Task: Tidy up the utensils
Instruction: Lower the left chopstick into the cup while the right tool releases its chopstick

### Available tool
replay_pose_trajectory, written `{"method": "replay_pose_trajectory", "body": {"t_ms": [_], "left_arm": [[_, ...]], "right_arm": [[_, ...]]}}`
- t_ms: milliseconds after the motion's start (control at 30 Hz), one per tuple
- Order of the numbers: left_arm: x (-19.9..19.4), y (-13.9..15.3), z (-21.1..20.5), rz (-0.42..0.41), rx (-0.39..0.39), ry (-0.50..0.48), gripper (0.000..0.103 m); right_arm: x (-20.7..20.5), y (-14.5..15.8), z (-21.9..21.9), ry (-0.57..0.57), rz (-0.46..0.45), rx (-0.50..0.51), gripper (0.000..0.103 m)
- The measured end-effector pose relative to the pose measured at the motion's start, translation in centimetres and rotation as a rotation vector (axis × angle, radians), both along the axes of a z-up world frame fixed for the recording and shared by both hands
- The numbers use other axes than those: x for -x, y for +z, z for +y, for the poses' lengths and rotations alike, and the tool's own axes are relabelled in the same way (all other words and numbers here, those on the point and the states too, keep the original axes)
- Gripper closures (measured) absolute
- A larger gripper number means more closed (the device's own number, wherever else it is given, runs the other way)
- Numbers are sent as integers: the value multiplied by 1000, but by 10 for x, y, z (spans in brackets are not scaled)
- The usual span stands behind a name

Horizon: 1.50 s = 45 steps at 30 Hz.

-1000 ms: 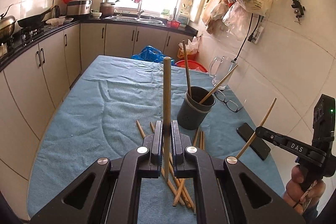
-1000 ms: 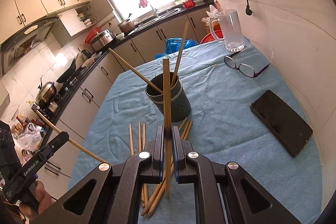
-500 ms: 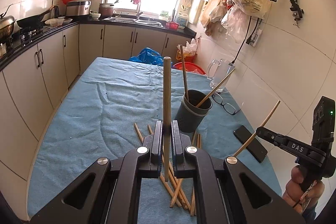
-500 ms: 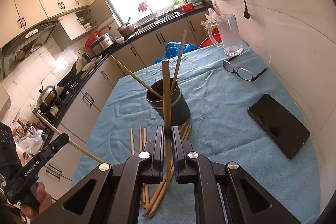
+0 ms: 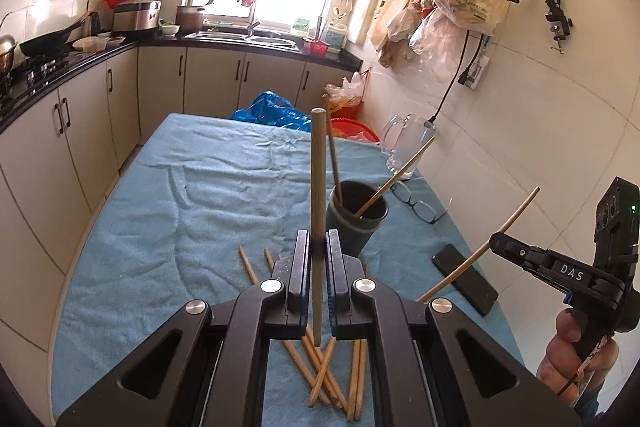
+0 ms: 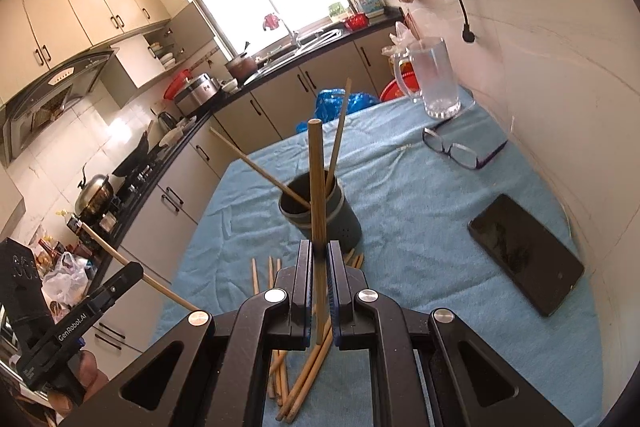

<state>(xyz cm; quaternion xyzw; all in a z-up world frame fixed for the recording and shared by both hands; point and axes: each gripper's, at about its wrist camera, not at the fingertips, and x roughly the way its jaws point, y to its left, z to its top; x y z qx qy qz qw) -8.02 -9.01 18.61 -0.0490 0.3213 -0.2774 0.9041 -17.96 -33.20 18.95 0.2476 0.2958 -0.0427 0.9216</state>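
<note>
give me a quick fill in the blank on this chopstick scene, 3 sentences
1. Each gripper is shut on one ____.
2. The dark holder on the blue cloth already has ____ chopsticks in it.
3. The black phone lies nearest the ____ gripper.

Missing words: chopstick; two; right

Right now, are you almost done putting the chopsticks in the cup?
Not yet. Two chopsticks already lean inside the dark cup. The left gripper and the right gripper each pinch one upright chopstick between their fingers, lifted above the table. A loose pile of chopsticks lies on the blue cloth in front of the cup, so most of the job is left.
</note>
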Motion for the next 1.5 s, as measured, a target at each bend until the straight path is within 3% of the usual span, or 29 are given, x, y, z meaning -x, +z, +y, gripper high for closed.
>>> {"method": "replay_pose_trajectory", "body": {"t_ms": [400, 900, 1133, 1500], "left_arm": [[-36, 37, -22, -10, 40, -18, 96], [-91, 76, -54, -53, 122, -7, 96], [-116, 58, -72, -11, 113, -13, 96], [-141, 1, -89, 87, 50, -30, 96]], "right_arm": [[-17, 41, -22, -17, -58, -28, 96], [-69, 83, -48, -84, -115, -37, 96], [-97, 72, -57, -98, -87, -36, 96], [-129, 17, -58, -71, 43, -72, 96]]}}
